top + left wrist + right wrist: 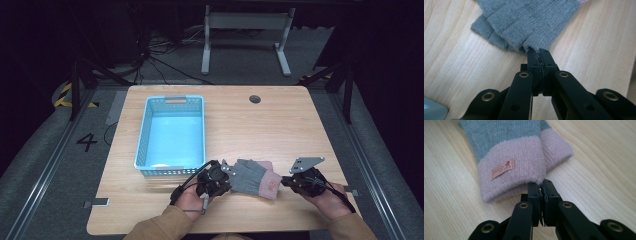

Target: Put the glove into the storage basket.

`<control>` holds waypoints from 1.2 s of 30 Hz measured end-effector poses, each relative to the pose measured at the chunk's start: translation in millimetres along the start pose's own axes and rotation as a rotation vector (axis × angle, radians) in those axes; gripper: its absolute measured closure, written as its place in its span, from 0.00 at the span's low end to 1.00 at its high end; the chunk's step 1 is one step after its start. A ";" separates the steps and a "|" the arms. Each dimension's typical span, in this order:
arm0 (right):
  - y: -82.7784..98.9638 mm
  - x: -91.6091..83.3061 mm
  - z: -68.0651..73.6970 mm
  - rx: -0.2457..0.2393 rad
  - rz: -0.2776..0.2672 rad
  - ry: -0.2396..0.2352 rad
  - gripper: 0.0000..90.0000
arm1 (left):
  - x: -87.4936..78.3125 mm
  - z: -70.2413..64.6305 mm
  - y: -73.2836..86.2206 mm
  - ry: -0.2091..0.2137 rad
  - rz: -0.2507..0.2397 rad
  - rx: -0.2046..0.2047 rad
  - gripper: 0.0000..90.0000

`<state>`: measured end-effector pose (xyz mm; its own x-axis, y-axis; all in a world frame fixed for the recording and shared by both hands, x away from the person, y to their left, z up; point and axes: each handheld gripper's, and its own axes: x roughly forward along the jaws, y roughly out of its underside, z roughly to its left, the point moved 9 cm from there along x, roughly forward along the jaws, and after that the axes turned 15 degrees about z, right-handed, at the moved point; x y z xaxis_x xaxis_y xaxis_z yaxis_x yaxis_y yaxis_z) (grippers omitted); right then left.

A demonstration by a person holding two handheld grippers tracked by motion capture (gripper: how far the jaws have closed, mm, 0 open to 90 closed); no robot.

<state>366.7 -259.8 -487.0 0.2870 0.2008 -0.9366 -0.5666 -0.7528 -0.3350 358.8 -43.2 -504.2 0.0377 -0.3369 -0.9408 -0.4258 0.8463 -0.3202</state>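
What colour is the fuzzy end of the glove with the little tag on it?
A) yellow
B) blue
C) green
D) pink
D: in the right gripper view the glove has a grey knitted body and a soft pink cuff that carries the small orange tag; the right tongs sit at the cuff's edge with their jaws together.

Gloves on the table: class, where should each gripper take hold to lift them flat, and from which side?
Grip the gloves at opposite ends: the left gripper on the grey finger-end edge, coming from the left, the right gripper on the pink cuff hem, from the right. They lie flat, so only these thin outer edges fit between the fingers.
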 end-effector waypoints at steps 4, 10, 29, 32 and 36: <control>-3.8 -5.6 -2.2 0.007 -0.026 0.016 0.96 | -5.2 -2.5 -0.3 0.000 -0.020 0.003 0.99; -16.7 -11.1 -14.0 0.045 -0.074 0.035 0.96 | -9.3 -5.9 -0.5 0.005 -0.038 0.004 0.99; -38.1 12.8 -34.0 0.104 -0.067 0.010 0.97 | 1.2 -8.8 -2.3 0.028 -0.010 0.014 0.99; -38.2 20.6 -34.4 0.107 -0.050 0.008 0.97 | 5.0 -7.5 -0.7 0.035 0.014 0.013 0.99; -36.0 27.7 -36.1 0.114 -0.031 0.008 0.96 | 10.8 -7.5 -0.7 0.048 0.033 0.015 0.98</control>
<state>422.9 -249.8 -497.2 0.3112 0.2176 -0.9251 -0.6413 -0.6703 -0.3734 352.8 -50.5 -513.3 -0.0197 -0.3279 -0.9445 -0.4124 0.8632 -0.2911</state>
